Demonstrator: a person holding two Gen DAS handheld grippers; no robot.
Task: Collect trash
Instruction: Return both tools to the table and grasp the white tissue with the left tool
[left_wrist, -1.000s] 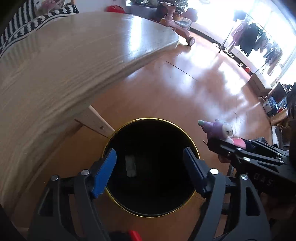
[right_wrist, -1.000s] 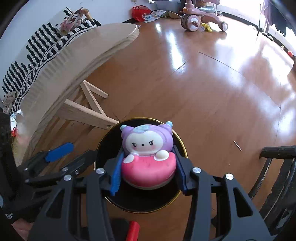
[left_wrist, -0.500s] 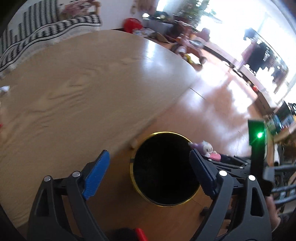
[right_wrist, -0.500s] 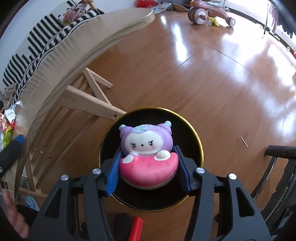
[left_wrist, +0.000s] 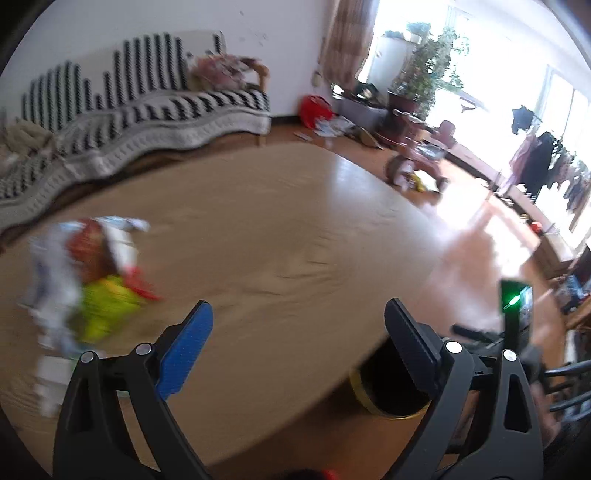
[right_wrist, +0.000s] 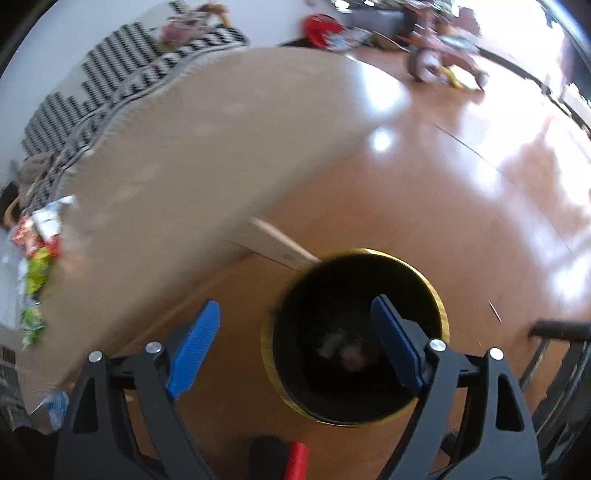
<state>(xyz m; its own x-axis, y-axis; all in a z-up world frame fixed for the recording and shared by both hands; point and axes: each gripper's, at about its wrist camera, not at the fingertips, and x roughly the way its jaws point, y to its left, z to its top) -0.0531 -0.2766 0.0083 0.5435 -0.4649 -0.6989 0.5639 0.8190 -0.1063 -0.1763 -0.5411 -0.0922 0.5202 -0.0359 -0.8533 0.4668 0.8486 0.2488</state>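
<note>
Both the left gripper (left_wrist: 297, 326) and right gripper (right_wrist: 295, 325) gaped empty, something pale lay in the gold-rimmed bin (right_wrist: 441, 314) at lower right, while crumpled wrappers (left_wrist: 88, 273) at the left of the table (left_wrist: 295, 229) awaited collection.

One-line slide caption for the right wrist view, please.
Right gripper, jaws open and empty, above the black gold-rimmed round bin on the wooden floor beside the light wooden table.

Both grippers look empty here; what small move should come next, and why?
Probably carry the open left gripper left toward the blurred wrapper pile on the table. The right gripper hangs open above the bin, holding nothing.
</note>
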